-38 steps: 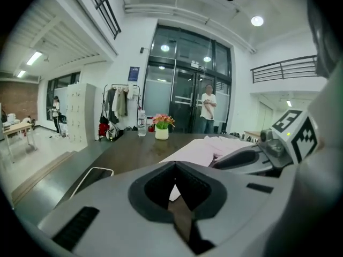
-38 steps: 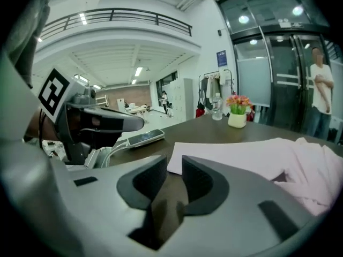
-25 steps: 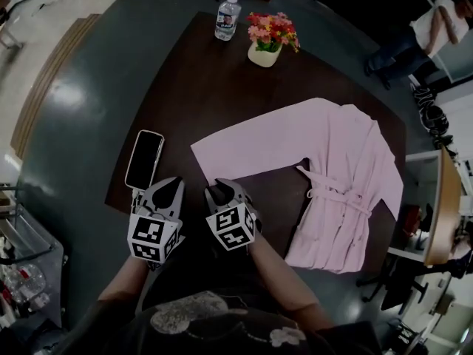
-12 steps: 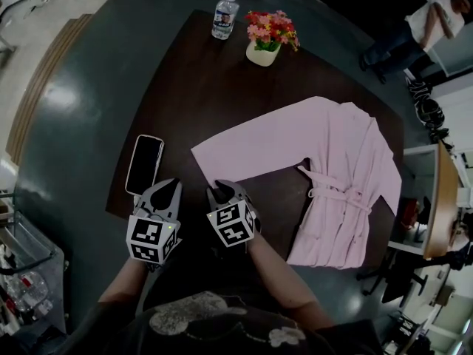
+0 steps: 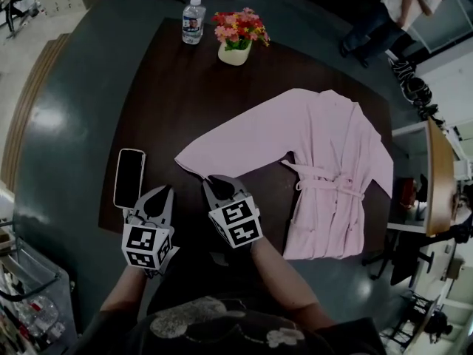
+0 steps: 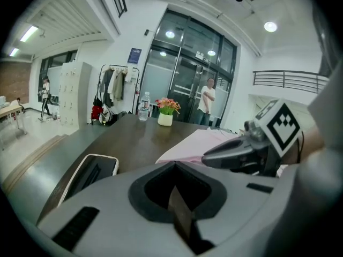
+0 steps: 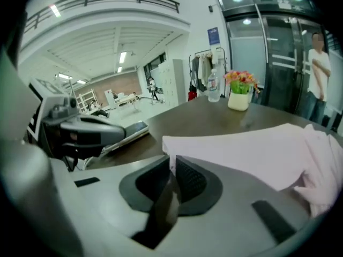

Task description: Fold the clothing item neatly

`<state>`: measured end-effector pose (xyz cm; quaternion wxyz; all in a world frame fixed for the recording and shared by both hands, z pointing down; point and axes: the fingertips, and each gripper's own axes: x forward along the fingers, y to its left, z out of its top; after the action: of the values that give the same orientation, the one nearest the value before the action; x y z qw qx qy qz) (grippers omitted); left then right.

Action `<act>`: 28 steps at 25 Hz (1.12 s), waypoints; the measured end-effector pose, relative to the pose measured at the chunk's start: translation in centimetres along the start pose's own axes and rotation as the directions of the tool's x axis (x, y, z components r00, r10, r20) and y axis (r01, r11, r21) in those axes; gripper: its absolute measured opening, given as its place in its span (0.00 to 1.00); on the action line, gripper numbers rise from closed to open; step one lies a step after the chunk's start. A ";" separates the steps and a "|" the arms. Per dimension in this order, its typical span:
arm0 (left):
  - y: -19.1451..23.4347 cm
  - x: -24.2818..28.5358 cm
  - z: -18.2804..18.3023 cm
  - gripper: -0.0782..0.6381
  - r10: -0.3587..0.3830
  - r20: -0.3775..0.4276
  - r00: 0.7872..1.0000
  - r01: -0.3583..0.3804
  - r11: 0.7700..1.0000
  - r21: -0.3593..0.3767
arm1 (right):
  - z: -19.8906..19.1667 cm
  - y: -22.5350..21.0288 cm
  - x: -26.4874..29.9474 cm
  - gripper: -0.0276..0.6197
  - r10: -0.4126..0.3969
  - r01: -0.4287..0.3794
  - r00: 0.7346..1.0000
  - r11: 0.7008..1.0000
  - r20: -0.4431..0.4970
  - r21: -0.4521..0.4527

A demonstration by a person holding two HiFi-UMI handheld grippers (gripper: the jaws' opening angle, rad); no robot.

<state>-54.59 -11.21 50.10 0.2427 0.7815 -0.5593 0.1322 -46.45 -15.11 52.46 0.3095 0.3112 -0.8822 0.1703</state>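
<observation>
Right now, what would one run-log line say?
right gripper: jaws just closed onto cuff of pink robe | left gripper: shut, empty | robe flat on table

From here I see a dark brown wooden table (image 5: 170, 102), glossy grey floor (image 5: 66, 146), tall glass doors (image 6: 182, 84), round ceiling spotlights (image 6: 270, 27).

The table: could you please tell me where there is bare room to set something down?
Widest bare patch: between the bottle, flowers, phone and sleeve. A smaller one lies between sleeve, belt and near edge. The table's right half is crowded with the robe.
</observation>
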 end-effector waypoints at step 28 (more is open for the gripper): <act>-27.3 9.7 4.0 0.12 0.010 0.044 0.999 -0.019 0.976 0.217 | -10.4 -32.3 -28.0 0.08 -0.342 0.285 0.898 0.932 0.276 0.226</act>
<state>-25.97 -14.19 45.09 0.1429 0.8020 -0.5521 0.1777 -3.48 -21.68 45.50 0.1607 0.4991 -0.8389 0.1459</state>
